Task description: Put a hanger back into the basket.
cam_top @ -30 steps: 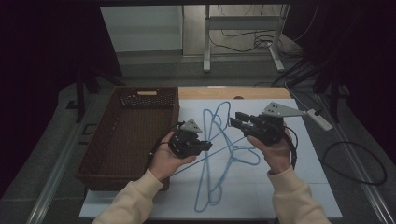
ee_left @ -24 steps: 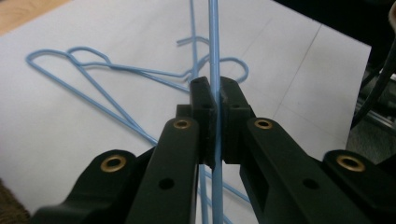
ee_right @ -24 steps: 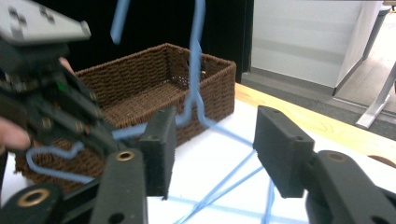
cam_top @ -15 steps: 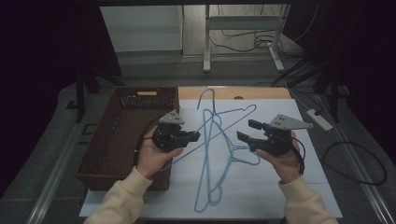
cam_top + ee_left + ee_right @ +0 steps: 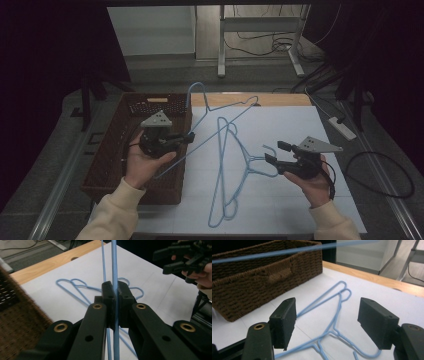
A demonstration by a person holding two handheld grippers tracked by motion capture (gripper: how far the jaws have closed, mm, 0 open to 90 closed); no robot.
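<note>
My left gripper is shut on a blue wire hanger and holds it tilted in the air beside the brown wicker basket. In the left gripper view the wire runs straight up between the closed jaws of my left gripper. Two or more blue hangers lie overlapped on the white table top. My right gripper hovers over their hooks; its jaws have just been opening. In the right gripper view, my right gripper stands open above the lying hangers, touching none.
The basket stands on the left of the white mat, close to the lifted hanger's lower end. A white power strip lies at the table's right edge. A wooden strip borders the far side.
The right gripper opened, came off the lifted hanger and moved down and right. The left gripper carried the hanger left, toward the basket, and a little up.
</note>
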